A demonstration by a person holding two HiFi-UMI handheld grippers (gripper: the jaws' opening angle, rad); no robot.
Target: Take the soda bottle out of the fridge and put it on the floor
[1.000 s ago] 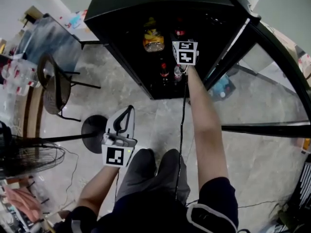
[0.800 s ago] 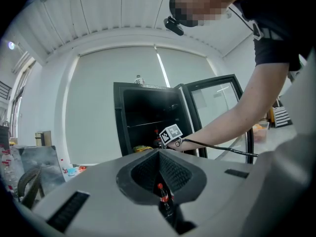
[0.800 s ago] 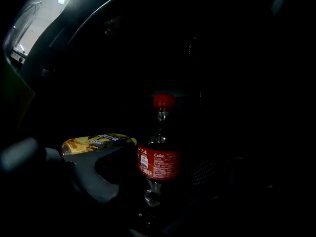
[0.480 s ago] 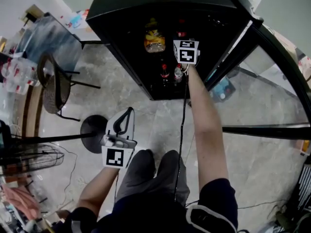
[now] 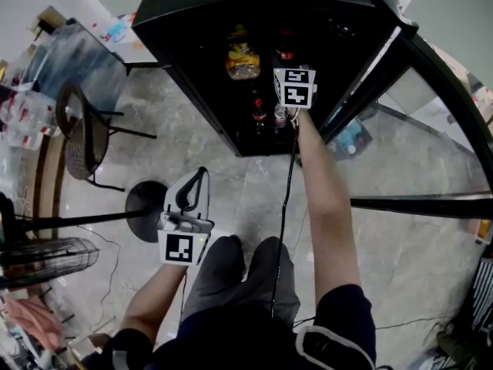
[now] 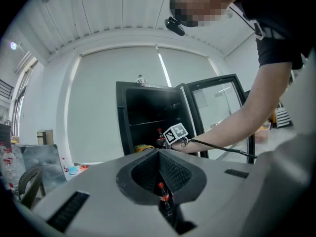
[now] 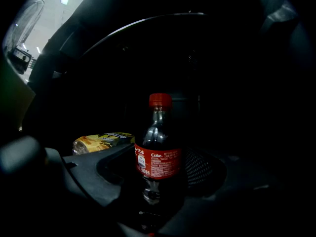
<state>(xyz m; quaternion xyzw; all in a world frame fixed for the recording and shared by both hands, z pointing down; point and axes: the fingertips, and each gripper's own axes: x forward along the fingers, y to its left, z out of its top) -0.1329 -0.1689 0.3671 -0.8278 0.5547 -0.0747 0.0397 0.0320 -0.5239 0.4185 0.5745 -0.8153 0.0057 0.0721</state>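
Note:
The soda bottle [image 7: 158, 152], dark with a red cap and red label, stands upright on a shelf in the open black fridge [image 5: 192, 21]. My right gripper [image 7: 160, 157] reaches into the fridge at shelf height. Its jaws have just been closing, the bottle is between them, and the pads sit against its label. In the head view only the red cap of the bottle [image 5: 285, 53] shows past the right gripper [image 5: 290, 66]. My left gripper [image 5: 192, 195] hangs shut and empty over the floor, well short of the fridge.
A yellow snack bag [image 7: 101, 142] lies on the same shelf, left of the bottle. Two small bottles [image 5: 260, 114] stand on a lower shelf. The glass fridge door [image 5: 431, 91] swings open to the right. A chair [image 5: 85, 129], a fan [image 5: 46, 253] and a round stand base [image 5: 146, 210] are on the left.

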